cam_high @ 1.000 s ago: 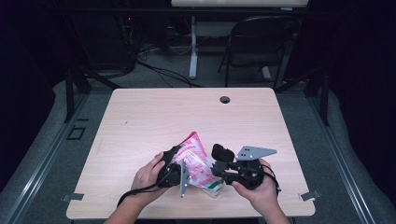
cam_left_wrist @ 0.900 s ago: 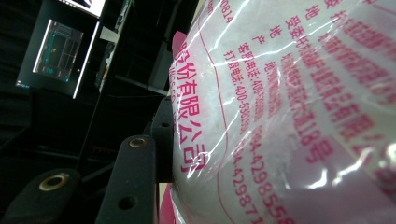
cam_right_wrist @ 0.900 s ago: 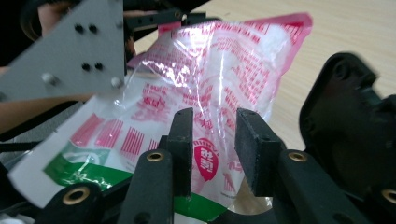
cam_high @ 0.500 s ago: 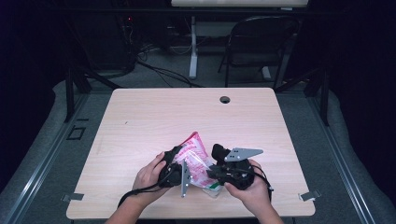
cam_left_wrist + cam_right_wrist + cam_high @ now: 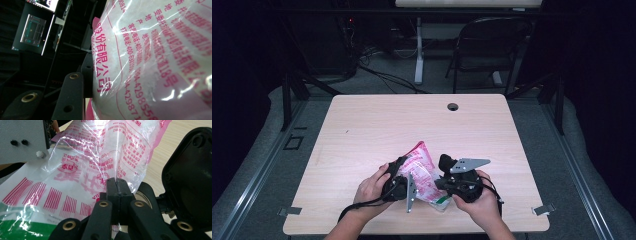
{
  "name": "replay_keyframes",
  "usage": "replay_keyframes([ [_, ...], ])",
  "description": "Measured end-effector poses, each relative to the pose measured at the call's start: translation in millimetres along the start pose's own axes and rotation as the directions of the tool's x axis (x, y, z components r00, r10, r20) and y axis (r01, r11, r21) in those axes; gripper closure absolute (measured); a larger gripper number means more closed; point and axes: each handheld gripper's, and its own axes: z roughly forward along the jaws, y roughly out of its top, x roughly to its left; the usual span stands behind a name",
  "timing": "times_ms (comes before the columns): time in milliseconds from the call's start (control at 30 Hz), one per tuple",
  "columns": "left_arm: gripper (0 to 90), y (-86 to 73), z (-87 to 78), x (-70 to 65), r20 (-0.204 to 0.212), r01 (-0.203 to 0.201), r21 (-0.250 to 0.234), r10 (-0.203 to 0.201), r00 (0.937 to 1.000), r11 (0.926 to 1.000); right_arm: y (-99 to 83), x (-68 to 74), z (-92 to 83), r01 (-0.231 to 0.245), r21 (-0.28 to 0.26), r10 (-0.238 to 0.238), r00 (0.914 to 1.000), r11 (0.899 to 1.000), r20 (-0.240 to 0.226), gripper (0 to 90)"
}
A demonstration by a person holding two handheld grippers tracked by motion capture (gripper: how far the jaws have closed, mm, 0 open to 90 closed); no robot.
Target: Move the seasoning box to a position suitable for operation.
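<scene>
1. Pink-and-white printed plastic marks the work in the high view: a crinkled food bag (image 5: 422, 172) full of white grains is propped between both tools near the front edge of the pale wood-grain bench (image 5: 362, 130), its pointed pink corner tilted up and away from the person. The left tool (image 5: 399, 181) sits against the bag's left flank, and the right tool (image 5: 447, 180) meets its lower right edge. Both holds look set, so the pick-up stage seems done; tearing or pulling the bag open appears to be what is left.

2. Glossy film dominates the left gripper view. The bag (image 5: 155, 62) bulges smooth and rounded, with pink lettering and bright glints, pressed hard against the matte black jaw at lower left. The far jaw is hidden behind the bag, so the left tool seems clamped across the bag's full width, jaws held partly apart.

3. Thin clear film shows in the right gripper view, where the jaws have just been closing and now stand pressed together on a pinched fold of the bag (image 5: 75, 177). Pink bars and a green band run along its flat, wrinkled end.
</scene>
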Motion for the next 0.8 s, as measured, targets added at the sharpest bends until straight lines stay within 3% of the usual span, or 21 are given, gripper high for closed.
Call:
replay_keyframes([
  [800,62.0,3.3,-4.4,3.7,-0.043,-0.098,0.01,0.098,0.9943,0.9952,-0.1,0.7,-0.9,0.007,-0.017,-0.007,1.0,1.0,0.003,90.0],
])
